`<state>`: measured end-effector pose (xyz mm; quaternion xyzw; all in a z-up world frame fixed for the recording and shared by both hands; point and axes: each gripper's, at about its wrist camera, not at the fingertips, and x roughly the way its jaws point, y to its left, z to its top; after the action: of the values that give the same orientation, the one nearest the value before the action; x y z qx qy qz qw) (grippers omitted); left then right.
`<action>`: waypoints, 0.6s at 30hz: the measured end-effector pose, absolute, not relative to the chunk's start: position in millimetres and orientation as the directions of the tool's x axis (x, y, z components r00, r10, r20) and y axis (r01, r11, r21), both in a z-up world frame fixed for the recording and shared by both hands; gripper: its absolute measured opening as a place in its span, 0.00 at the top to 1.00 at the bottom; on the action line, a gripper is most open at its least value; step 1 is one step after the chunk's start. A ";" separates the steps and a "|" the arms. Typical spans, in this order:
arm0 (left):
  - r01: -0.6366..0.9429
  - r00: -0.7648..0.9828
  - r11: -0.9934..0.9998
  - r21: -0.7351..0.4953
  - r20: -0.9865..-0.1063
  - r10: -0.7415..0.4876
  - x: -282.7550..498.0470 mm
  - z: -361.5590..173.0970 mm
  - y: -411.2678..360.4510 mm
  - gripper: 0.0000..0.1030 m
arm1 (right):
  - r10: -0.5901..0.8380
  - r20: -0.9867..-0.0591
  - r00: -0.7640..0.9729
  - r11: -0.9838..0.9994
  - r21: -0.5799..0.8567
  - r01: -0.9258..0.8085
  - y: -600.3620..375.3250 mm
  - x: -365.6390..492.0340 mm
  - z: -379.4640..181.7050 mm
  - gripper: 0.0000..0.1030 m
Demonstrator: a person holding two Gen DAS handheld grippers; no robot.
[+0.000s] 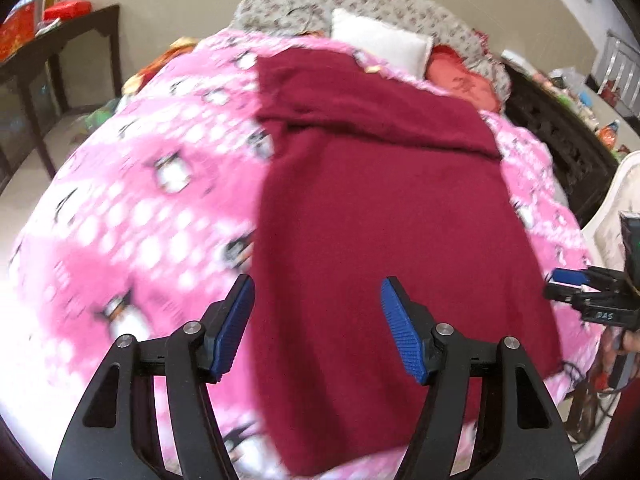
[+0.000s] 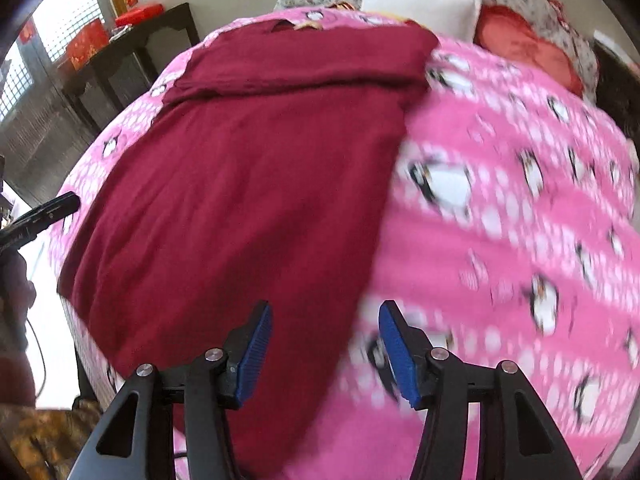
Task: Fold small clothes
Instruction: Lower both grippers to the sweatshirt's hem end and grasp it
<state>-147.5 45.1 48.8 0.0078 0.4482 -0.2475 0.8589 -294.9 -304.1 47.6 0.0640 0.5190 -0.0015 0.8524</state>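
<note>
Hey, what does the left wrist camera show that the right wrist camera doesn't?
Only the left wrist view shows the cluttered surface at the far right and the right gripper from the side. Only the right wrist view shows the latticed window. Both share the maroon garment lying flat on the pink penguin blanket, the white pillow, and the dark side table.

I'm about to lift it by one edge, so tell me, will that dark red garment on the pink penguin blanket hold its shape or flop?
The dark red garment will probably flop: it lies flat and limp, with a soft fold across its far end. Its fuzzy knit looks grippy, unlikely to slip from ribbed pads. It may drag on the fleecy pink blanket.
</note>
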 end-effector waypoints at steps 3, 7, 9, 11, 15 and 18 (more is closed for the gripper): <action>0.386 0.421 0.885 -0.260 -0.804 -0.420 -149.3 34.9 66.6 0.34 | 0.151 -0.868 0.473 0.976 0.207 0.067 -310.7 -313.7 41.8 0.47; 0.334 0.343 0.886 -0.322 -0.834 -0.433 -151.0 12.4 79.1 0.34 | 0.286 -0.838 0.464 0.944 0.329 0.012 -307.2 -326.4 28.9 0.43; 0.322 0.338 0.879 -0.351 -0.825 -0.453 -152.8 7.7 79.5 0.28 | 0.307 -0.825 0.475 0.938 0.347 -0.003 -304.5 -328.4 24.2 0.41; 0.318 0.354 0.872 -0.373 -0.806 -0.474 -156.9 7.3 77.0 0.19 | 0.329 -0.806 0.492 0.929 0.368 -0.017 -304.2 -328.1 21.9 0.40; 0.325 0.365 0.870 -0.370 -0.800 -0.477 -162.1 6.1 66.4 0.11 | 0.428 -0.747 0.508 0.880 0.472 -0.047 -304.6 -327.6 15.1 0.39; 0.369 0.378 0.874 -0.317 -0.808 -0.452 -167.7 3.9 57.4 0.04 | 0.485 -0.687 0.541 0.837 0.544 -0.058 -301.1 -323.8 8.0 0.36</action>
<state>-167.7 57.4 3.9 -0.0418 0.4999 -0.2476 0.8289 -323.8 -301.1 8.0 0.2363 0.4512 0.1605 0.8455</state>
